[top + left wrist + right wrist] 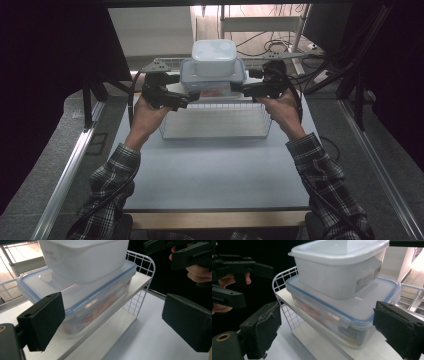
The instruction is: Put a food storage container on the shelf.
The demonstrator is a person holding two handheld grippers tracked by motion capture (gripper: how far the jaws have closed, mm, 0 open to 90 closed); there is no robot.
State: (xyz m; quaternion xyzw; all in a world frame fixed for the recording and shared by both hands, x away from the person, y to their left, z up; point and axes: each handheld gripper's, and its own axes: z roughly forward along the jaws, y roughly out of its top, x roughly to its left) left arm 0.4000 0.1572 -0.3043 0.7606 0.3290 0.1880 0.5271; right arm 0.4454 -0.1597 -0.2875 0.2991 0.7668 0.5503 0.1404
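Note:
A clear box with a blue-rimmed lid (212, 80) (82, 297) (342, 315) stands on the top shelf of a white wire rack (215, 122) and holds colourful contents. A white lidded box (214, 56) (85, 257) (339, 267) sits stacked on it. My left gripper (192, 96) (115, 320) is open at the clear box's left end, with the box just beyond its jaws. At the right end my right gripper (239, 90) (329, 331) is open too, its pads apart from the box.
The rack's white shelf board (140, 281) (372, 350) juts past the boxes, with wire rails (279, 277) at its ends. The pale table (215, 170) reaches to the front edge. Cables (280, 47) lie behind the rack, and dark curtains hang on both sides.

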